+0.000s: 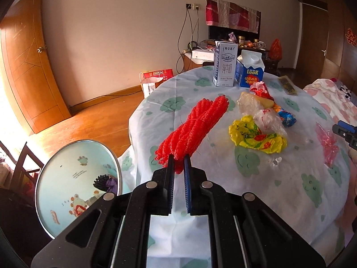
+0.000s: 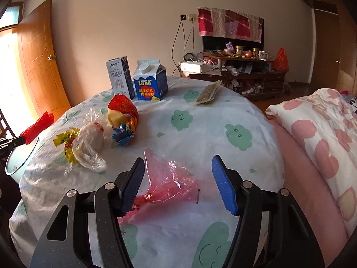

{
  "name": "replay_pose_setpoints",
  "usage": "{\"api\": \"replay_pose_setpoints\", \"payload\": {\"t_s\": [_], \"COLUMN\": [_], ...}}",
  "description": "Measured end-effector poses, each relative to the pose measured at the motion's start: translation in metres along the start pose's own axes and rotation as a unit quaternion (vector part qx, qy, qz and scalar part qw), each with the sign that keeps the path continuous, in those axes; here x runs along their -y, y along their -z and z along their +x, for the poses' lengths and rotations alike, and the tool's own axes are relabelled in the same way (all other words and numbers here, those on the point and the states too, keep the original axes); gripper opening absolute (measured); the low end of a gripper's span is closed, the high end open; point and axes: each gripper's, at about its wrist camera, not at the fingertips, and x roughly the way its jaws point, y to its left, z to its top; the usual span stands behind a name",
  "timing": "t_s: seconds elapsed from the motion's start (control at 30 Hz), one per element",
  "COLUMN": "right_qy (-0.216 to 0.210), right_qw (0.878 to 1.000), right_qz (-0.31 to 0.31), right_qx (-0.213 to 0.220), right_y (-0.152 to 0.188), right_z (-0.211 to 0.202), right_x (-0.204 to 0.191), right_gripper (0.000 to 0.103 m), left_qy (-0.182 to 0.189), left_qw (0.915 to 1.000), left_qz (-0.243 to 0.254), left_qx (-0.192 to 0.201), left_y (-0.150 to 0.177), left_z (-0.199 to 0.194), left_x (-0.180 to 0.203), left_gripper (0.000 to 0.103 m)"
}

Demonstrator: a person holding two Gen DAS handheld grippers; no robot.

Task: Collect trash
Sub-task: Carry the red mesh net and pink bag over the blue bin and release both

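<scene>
My left gripper is shut on the near end of a red foam net, which stretches away over the table's left edge; it also shows in the right wrist view. My right gripper is open just above the table, its jaws either side of a crumpled pink plastic bag, also in the left wrist view. More trash lies mid-table: a yellow wrapper, a clear plastic bag, a blue wrapper, a red wrapper.
A light blue trash bin stands on the floor left of the table. Two milk cartons stand at the far side of the round table, with a flat packet. A pink bed lies right.
</scene>
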Motion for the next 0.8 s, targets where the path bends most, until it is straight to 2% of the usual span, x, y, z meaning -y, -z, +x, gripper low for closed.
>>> {"api": "replay_pose_setpoints", "payload": {"t_s": [0.03, 0.17, 0.3, 0.37, 0.5, 0.67, 0.8], "right_qy": [-0.005, -0.015, -0.023, -0.034, -0.041, -0.051, -0.062], "right_qw": [1.000, 0.999, 0.999, 0.998, 0.997, 0.997, 0.997], "right_qz": [-0.003, -0.011, -0.008, -0.002, -0.006, -0.009, -0.016], "right_qx": [-0.014, -0.029, -0.044, -0.050, -0.063, -0.058, -0.045], "right_y": [0.002, 0.010, 0.017, 0.019, 0.022, 0.025, 0.023], "right_z": [0.005, 0.007, 0.010, 0.010, 0.011, 0.008, 0.001], "right_x": [-0.001, -0.006, -0.007, -0.008, -0.014, -0.022, -0.032], "right_gripper": [0.062, 0.054, 0.051, 0.044, 0.036, 0.015, 0.011], "left_qy": [-0.001, -0.007, -0.013, -0.014, -0.016, -0.024, -0.036], "left_qw": [1.0000, 0.9999, 0.9998, 0.9997, 0.9996, 0.9994, 0.9989], "left_qz": [-0.002, -0.009, -0.015, -0.017, -0.020, -0.025, -0.029], "left_qx": [-0.002, -0.007, -0.009, -0.009, -0.007, -0.002, 0.004], "left_y": [0.005, 0.023, 0.034, 0.038, 0.040, 0.040, 0.040], "left_z": [-0.004, -0.017, -0.025, -0.027, -0.031, -0.036, -0.040], "left_x": [-0.002, -0.014, -0.022, -0.025, -0.030, -0.035, -0.040], "left_gripper": [0.008, 0.008, 0.008, 0.008, 0.008, 0.008, 0.008]}}
